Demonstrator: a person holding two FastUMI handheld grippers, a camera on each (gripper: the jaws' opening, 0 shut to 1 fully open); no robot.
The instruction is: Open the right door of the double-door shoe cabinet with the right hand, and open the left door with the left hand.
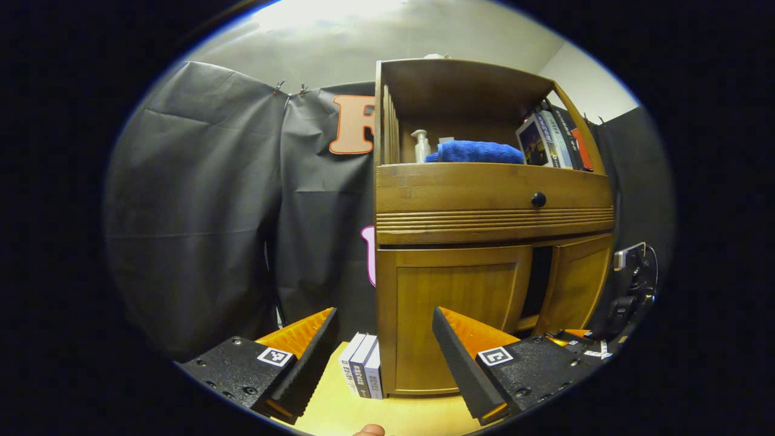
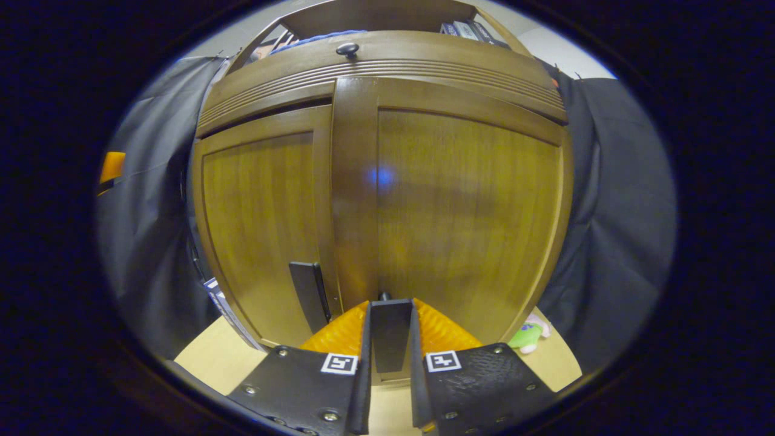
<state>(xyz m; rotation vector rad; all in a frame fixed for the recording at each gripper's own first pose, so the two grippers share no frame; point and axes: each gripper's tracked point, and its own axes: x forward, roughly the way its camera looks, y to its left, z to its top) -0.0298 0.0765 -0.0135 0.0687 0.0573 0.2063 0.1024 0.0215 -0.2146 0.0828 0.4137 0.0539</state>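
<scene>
The shoe cabinet stood on the worktop. The left tongs hung wide open, level, short of the left door, which was shut. The right tongs were closed narrowly on the right door's handle, pointing straight at the right door, which stood slightly ajar.

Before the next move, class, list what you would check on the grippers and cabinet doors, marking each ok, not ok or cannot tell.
1. Right gripper clamped on right door handle: ok.
2. Right door ajar: ok, slightly.
3. Left gripper open: ok.
4. Left gripper at left door handle: not ok, short of it.
5. Swing of left door clear of books: cannot tell.
</scene>
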